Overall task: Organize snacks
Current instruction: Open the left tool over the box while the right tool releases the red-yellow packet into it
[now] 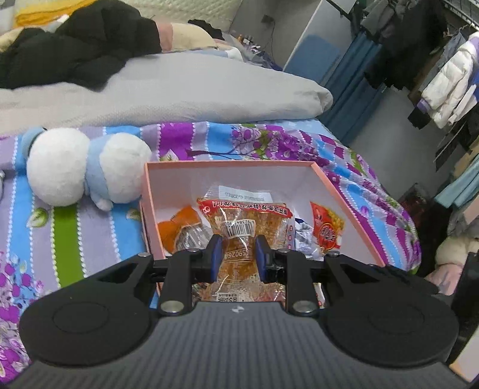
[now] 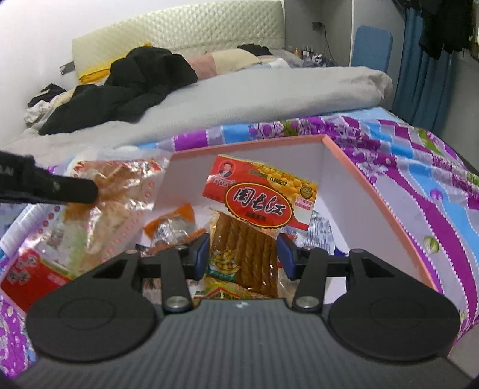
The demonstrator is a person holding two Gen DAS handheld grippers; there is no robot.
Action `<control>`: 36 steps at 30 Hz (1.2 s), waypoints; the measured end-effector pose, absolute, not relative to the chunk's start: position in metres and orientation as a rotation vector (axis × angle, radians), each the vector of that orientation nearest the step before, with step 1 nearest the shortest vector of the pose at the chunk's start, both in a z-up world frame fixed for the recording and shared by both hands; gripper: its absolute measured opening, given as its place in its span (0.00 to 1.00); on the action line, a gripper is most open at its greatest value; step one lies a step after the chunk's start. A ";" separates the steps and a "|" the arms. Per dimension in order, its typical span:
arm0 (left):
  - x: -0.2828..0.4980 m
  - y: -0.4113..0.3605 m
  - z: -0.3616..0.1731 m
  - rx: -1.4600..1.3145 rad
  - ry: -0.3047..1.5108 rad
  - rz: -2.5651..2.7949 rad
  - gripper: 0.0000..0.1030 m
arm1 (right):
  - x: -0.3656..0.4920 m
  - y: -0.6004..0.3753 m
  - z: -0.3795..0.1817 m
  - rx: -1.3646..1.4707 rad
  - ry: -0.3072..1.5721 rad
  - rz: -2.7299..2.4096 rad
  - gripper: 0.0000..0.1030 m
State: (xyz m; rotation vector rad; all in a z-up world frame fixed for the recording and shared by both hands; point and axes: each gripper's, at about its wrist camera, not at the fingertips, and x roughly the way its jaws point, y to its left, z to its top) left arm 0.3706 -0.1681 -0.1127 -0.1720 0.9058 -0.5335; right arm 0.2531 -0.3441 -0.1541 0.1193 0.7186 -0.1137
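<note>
Red-labelled snack pack [image 2: 248,239] lengthwise (label away)

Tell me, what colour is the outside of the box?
Pink outside, white inside; the box shows best in the left wrist view.

**Bedroom surroundings: bedding, plush, clothing**

Floral bedsheet [image 1: 89,239]: purple, blue and green stripes with flower print, covering the mattress across the lower half of both views.

Plush toy [image 1: 83,170]: white and pale blue, lying on the sheet at 9 o'clock in the left wrist view.

Grey duvet [image 1: 179,89]: bunched across the bed at 12 o'clock, beyond the sheet.

Black jacket [image 1: 80,45]: heaped on the duvet at 11 o'clock.

Padded headboard [image 2: 185,27]: cream, quilted, against the wall at 12 o'clock in the right wrist view.

Blue curtain [image 2: 425,68]: hanging at 2 o'clock.

Hanging clothes [image 1: 443,80]: on a rack at 2 o'clock, a white puffer coat among them.
</note>
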 end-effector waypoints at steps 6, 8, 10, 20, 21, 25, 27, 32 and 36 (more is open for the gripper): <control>0.362 -0.163 -0.099 -0.177 0.884 -0.537 0.81 | 0.248 -0.347 -0.149 0.141 0.702 -0.105 0.62; 0.356 -0.159 -0.090 -0.166 0.839 -0.534 0.81 | 0.243 -0.348 -0.147 0.148 0.689 -0.118 0.66; 0.350 -0.157 -0.081 -0.145 0.820 -0.535 0.81 | 0.239 -0.350 -0.143 0.156 0.675 -0.118 0.66; 0.304 -0.130 -0.031 -0.105 0.707 -0.528 0.92 | 0.197 -0.351 -0.081 0.150 0.523 -0.125 0.66; 0.299 -0.128 -0.027 -0.101 0.696 -0.525 0.93 | 0.193 -0.350 -0.076 0.151 0.512 -0.123 0.66; 0.279 -0.119 -0.013 -0.075 0.655 -0.516 0.95 | 0.175 -0.341 -0.061 0.142 0.465 -0.112 0.66; 0.268 -0.116 -0.006 -0.054 0.631 -0.513 0.97 | 0.168 -0.338 -0.057 0.146 0.448 -0.110 0.66; 0.242 -0.109 0.002 -0.035 0.598 -0.507 0.99 | 0.150 -0.327 -0.051 0.154 0.419 -0.100 0.66; 0.224 -0.107 0.002 -0.013 0.577 -0.497 0.99 | 0.134 -0.320 -0.051 0.161 0.406 -0.093 0.66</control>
